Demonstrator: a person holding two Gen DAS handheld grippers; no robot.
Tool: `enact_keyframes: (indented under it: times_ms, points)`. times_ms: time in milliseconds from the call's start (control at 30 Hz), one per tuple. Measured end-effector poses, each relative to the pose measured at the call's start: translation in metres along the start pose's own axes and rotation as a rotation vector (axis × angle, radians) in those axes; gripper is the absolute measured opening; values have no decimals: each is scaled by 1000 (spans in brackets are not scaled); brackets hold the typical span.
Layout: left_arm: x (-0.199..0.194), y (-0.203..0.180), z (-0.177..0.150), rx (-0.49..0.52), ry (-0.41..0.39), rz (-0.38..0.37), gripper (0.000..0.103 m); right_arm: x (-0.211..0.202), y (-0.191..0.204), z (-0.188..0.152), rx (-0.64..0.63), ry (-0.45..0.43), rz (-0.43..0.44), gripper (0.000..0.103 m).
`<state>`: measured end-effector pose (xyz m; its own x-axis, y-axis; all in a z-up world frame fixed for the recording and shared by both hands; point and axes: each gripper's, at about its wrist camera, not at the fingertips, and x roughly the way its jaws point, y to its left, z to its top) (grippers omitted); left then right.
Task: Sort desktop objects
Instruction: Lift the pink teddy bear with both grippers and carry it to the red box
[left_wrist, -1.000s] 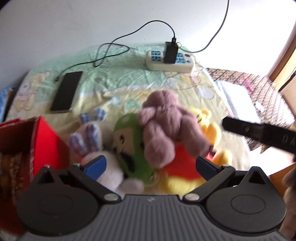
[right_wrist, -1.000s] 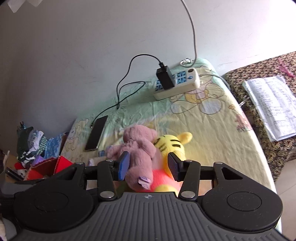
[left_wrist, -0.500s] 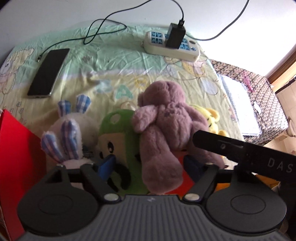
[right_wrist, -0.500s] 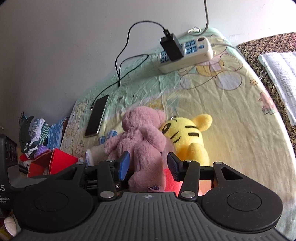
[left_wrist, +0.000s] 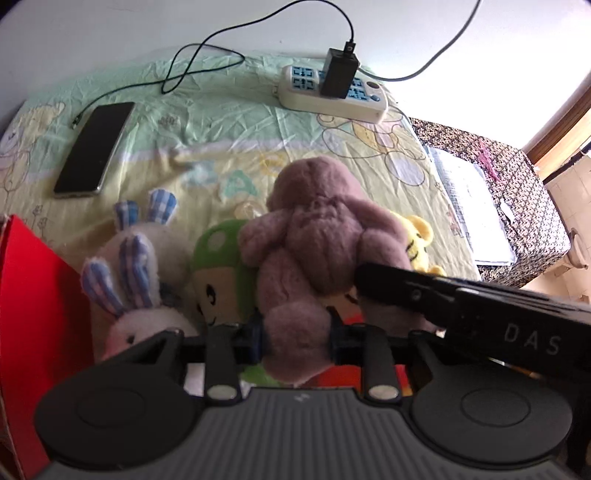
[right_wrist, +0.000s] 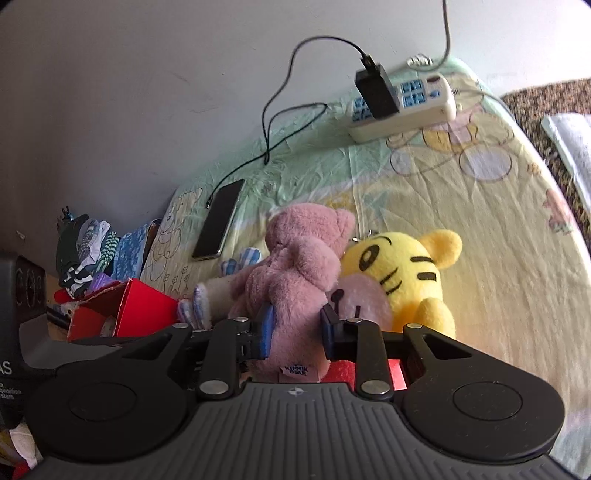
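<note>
A mauve plush bear (left_wrist: 317, 236) lies on top of a heap of soft toys on the cartoon-print sheet (left_wrist: 221, 122). My left gripper (left_wrist: 295, 332) is shut on one of its lower limbs. My right gripper (right_wrist: 295, 328) is shut on the bear's (right_wrist: 295, 269) body from the other side; its black housing (left_wrist: 480, 306) crosses the left wrist view. Beside the bear sit a yellow tiger plush (right_wrist: 406, 273), a green mushroom plush (left_wrist: 218, 266) and a white bunny with blue checked ears (left_wrist: 136, 280).
A red box (left_wrist: 37, 314) stands open at the left, close to the bunny. A phone (left_wrist: 96, 147) on a cable and a power strip (left_wrist: 332, 96) with a black charger lie further back. Papers (left_wrist: 469, 206) rest on a patterned surface to the right.
Both grippers have come in closer to the toy heap. The left fingers went from wide open to shut on the bear's limb, and the right fingers narrowed onto its body.
</note>
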<state>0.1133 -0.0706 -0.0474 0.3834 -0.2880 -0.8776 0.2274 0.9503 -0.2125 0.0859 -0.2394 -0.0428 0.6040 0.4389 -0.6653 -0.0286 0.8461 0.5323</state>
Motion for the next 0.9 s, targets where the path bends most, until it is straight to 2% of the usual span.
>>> enact_keyframes:
  times_ms: [133,533,900]
  points:
    - [-13,-2,-10,-1,-21,-18,27,-15,10,-5,-48,-42,0,28]
    - [-92,-8,-44,25,-218,45,27,-60,54,-28,-156,-180,94,28]
    - [-145,37,-82,-37,-337,148,27,-51,111,-52,-253,-206,222,28]
